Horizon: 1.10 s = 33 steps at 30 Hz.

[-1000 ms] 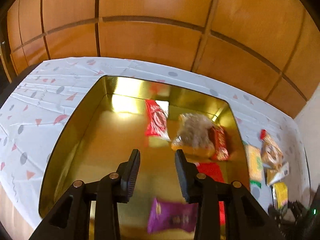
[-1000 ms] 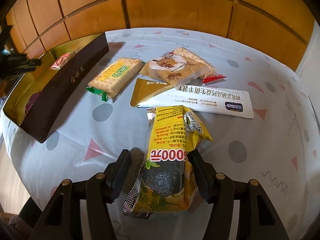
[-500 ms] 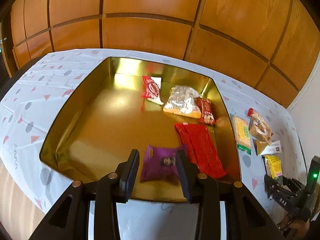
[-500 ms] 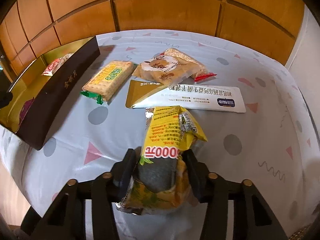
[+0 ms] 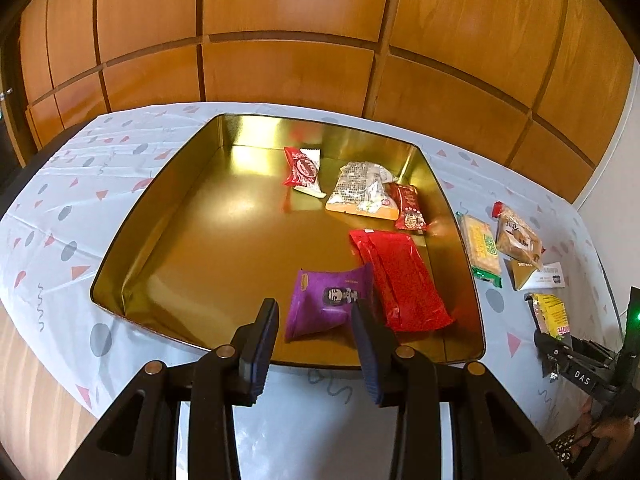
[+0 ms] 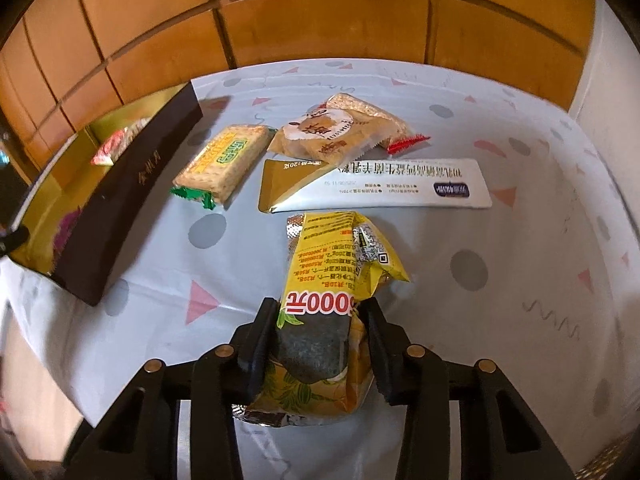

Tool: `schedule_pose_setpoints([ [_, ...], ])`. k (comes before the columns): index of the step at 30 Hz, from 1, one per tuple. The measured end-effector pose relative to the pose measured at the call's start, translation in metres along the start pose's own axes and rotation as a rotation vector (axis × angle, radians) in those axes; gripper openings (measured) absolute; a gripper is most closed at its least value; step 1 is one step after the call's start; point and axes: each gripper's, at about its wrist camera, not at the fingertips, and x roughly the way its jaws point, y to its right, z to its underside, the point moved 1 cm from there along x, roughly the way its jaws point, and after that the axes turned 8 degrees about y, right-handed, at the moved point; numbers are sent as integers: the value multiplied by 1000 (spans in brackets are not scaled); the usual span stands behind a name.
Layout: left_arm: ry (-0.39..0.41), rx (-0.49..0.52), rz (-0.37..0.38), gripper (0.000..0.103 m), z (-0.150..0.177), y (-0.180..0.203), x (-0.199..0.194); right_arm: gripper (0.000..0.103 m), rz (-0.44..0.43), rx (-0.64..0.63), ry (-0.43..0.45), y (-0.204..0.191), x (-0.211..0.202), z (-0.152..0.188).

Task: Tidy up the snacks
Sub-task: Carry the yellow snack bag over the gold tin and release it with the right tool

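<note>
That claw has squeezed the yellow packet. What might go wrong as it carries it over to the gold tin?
Three things, I'd guess. The right gripper pinches only the near part of the yellow snack packet, so the loose far end may droop or slip. The tin has a tall dark wall facing the packet; a low carry could snag it. The cracker pack lies between packet and tin and might get swept along.

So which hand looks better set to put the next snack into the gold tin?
The right. Its tool is already shut on the yellow snack packet, just beside the gold tin. The left tool is open and holds nothing, above the tin's near edge.
</note>
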Motion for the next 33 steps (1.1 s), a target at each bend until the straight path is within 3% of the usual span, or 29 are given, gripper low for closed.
schedule_pose_setpoints([
  [19, 37, 39, -33, 38, 6, -6, -15, 50, 45, -71, -12, -9, 2, -1],
  [26, 30, 24, -41, 38, 10, -13, -14, 37, 49, -95, -4, -15, -1, 1],
  [33, 30, 19, -32, 38, 10, -15, -13, 35, -132, 121, -46, -2, -4, -1],
])
